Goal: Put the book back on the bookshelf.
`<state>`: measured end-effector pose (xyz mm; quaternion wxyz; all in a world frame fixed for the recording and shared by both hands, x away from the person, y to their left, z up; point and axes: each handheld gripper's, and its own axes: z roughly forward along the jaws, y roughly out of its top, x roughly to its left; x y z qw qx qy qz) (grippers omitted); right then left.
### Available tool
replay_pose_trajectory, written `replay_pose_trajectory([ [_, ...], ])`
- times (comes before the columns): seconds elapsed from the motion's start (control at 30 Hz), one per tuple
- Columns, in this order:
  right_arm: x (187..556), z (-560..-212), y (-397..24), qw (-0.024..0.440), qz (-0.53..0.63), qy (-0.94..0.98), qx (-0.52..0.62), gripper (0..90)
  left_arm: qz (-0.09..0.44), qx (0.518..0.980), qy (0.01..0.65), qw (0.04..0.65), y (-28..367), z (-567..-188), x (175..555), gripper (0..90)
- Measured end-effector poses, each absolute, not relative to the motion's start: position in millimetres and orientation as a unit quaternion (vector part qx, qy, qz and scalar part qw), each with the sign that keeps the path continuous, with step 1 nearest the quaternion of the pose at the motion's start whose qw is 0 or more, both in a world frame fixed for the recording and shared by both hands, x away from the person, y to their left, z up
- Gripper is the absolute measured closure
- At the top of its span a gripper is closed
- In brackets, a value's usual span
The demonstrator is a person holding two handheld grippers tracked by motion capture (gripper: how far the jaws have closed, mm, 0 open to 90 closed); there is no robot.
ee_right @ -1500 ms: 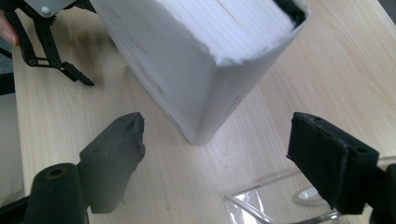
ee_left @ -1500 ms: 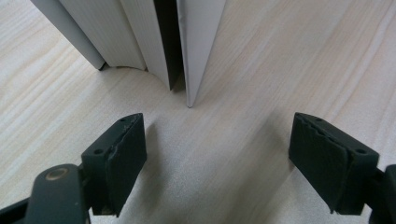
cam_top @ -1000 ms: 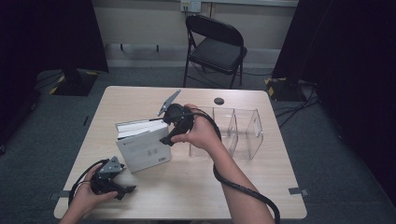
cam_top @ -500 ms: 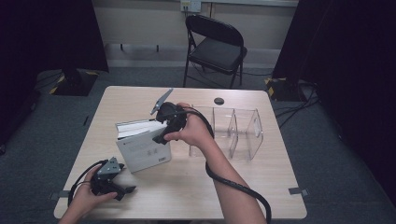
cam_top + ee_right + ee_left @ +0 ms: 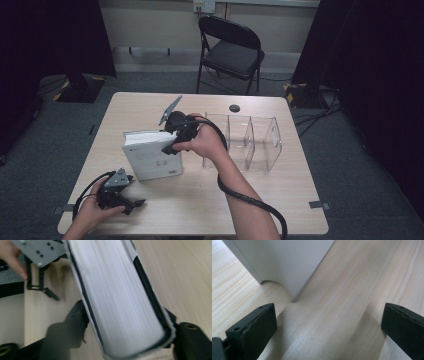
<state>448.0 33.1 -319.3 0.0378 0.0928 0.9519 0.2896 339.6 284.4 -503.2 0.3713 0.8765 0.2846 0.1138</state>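
Pale wooden table (image 5: pixel 280 197), grey carpet (image 5: pixel 360 165), folding chair (image 5: pixel 231 50)

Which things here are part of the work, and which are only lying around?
Part of the work:
white book, its top edge clamped in the right gripper, whose jaws have just been closing
clear divided organizer

Lying around:
left gripper, open, resting on the table
folding chair

Thick white book (image 5: pixel 152 160) with dark-edged covers, standing upright on the counter (image 5: pixel 280 200) just left of the clear three-bay organizer (image 5: pixel 250 142). Pale cover with small dark print facing forward; white page block (image 5: pixel 117 297) showing along one edge, pinched at its top right corner.
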Motion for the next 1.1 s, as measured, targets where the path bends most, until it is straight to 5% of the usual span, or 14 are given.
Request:
replay_pose_trajectory([
  [0.17, 435, -315, 33, 0.021, 0.279, 0.956, 0.094, 51.5, 0.113, 0.877, 0.284, 0.371, 284, -503, 340, 0.0],
  [1.1, 406, -313, -10, 0.024, 0.270, 0.950, 0.154, 46.7, 0.115, 0.876, 0.285, 0.372, 284, -504, 340, 0.0],
])
